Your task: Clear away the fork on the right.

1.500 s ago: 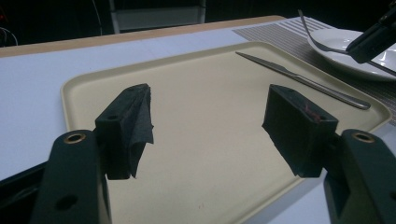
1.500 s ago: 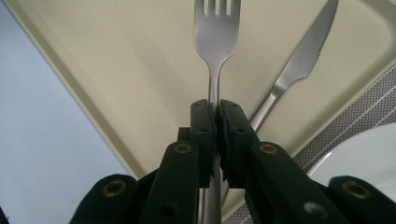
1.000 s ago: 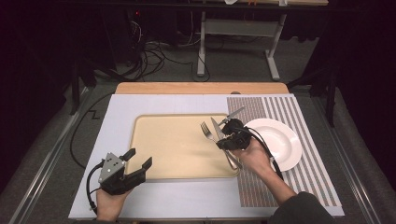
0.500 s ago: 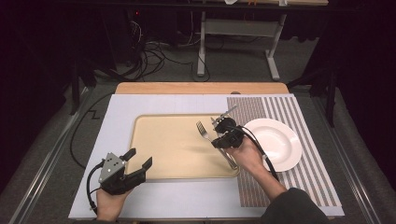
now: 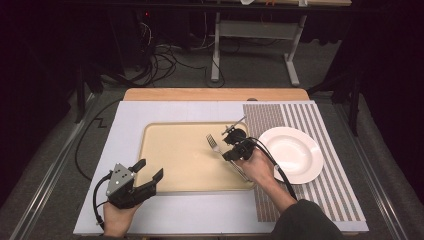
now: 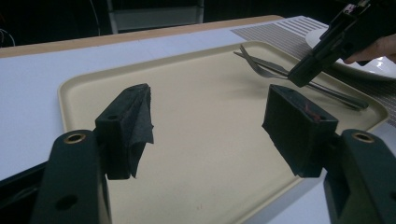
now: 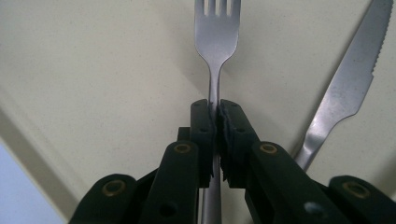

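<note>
My right tool (image 5: 234,150) is clamped on the fork (image 7: 216,28), pads pinched tight on the neck of the handle just below the tines. In the right gripper view the tines point to twelve o'clock, straight out past the pads, over the bare tray (image 5: 175,155). The knife (image 7: 348,88) lies just beside the fork at about two o'clock, blade angled away, not touching it that I can see.

In the high view, the fork sits over the right part of the tray, tines toward eleven o'clock, handle running back toward five o'clock over the tray's right rim. The plate (image 5: 295,152) is at three o'clock from my right tool, near but apart, on the striped mat (image 5: 330,190).

My left tool (image 5: 145,175) is wide, nothing between the pads, parked at the tray's lower left corner, at about eight o'clock from the fork and well apart. In the left gripper view the tray floor between it and the cutlery lies clear.

The tray's raised rim is close at five o'clock of my right tool. The bench (image 5: 130,125) lies flat around the tray, with a wooden edge at twelve o'clock.
</note>
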Demonstrator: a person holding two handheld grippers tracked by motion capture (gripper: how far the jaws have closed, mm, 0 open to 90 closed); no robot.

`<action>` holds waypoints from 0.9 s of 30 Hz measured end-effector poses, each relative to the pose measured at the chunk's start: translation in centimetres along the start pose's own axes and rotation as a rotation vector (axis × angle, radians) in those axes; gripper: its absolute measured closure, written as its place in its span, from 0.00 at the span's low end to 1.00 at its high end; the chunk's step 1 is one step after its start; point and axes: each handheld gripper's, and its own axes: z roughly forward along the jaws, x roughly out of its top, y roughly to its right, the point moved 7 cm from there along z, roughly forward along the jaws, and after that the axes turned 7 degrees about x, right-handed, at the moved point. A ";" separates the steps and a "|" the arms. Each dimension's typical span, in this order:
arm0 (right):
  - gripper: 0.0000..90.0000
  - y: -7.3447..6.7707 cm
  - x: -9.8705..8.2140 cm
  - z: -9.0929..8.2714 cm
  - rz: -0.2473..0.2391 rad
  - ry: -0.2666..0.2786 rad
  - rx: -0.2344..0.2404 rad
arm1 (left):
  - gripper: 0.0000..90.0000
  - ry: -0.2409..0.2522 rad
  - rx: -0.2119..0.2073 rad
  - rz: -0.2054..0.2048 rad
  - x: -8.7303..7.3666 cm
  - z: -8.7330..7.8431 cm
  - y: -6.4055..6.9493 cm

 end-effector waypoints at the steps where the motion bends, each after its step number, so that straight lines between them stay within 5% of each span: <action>1: 0.95 0.0 0.0 0.2 0.004 -0.002 0.001 | 0.37 -0.001 0.000 0.000 0.0 0.0 0.0; 8: 0.95 -0.1 -0.2 1.1 0.024 -0.017 -0.019 | 0.37 0.001 -0.001 0.001 0.0 0.0 0.0; 13: 0.95 0.1 -0.3 1.5 -0.007 -0.020 -0.039 | 0.37 0.000 -0.001 0.002 0.0 0.0 0.1; 14: 0.94 -0.1 -0.4 1.6 0.020 -0.029 -0.045 | 0.37 0.000 -0.001 0.002 0.0 0.0 0.0; 18: 0.93 0.2 -0.3 1.7 -0.047 -0.019 -0.072 | 0.37 0.000 -0.001 0.002 0.0 0.0 0.0; 27: 0.88 0.4 -0.4 1.6 -0.063 -0.013 -0.142 | 0.37 0.001 0.001 0.003 0.0 0.0 0.0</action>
